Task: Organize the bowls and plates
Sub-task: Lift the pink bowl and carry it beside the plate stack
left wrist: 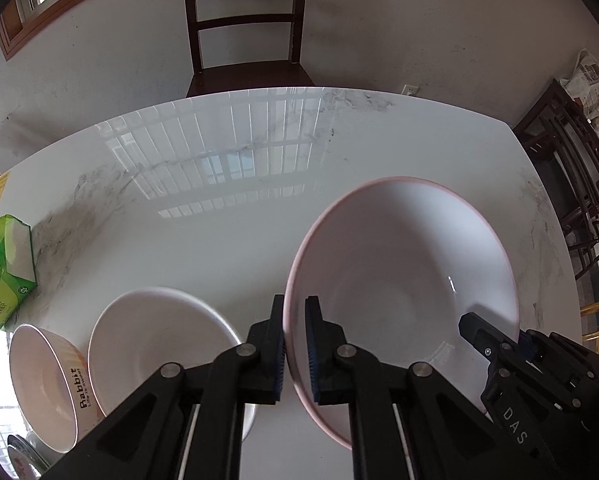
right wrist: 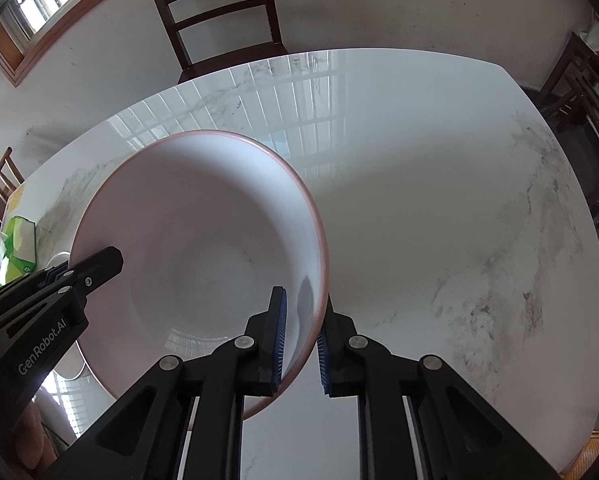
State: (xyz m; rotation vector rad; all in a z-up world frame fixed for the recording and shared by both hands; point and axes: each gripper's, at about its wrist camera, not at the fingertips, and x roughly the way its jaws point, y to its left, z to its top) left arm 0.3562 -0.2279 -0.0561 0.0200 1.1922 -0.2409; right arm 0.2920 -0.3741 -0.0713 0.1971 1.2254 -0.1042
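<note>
A: Left wrist view first. The big pink-rimmed bowl [left wrist: 399,288] sits mouth-up on the marble worktop [left wrist: 219,184], tipped a little toward the camera, and being round it has no long axis to speak of. The left hand-held gripper [left wrist: 295,344] is clenched on its near-left rim, one blue pad inside the wall and one outside.

B: And at the bowl's right?

A: The right hand-held gripper [left wrist: 475,328] reaches onto that edge; "DAS" is printed on its body. To the left, a white plate [left wrist: 155,344] lies just beside a smaller bowl [left wrist: 47,380] lettered "Rabbit – Life is sweet". Further left is a green tissue pack [left wrist: 7,264], and a dark chair [left wrist: 245,28] stands at the far side.

B: Now the right wrist view?

A: Same pink-rimmed bowl [right wrist: 203,248], filling the left half, mouth up. The right hand-held gripper [right wrist: 301,340] pinches its near-right rim, with the wall between the pads. The left hand-held gripper [right wrist: 103,260] enters from the left across the opposite rim, marked "GenRobot.AI". The worktop [right wrist: 439,200] runs off to the right.
</note>
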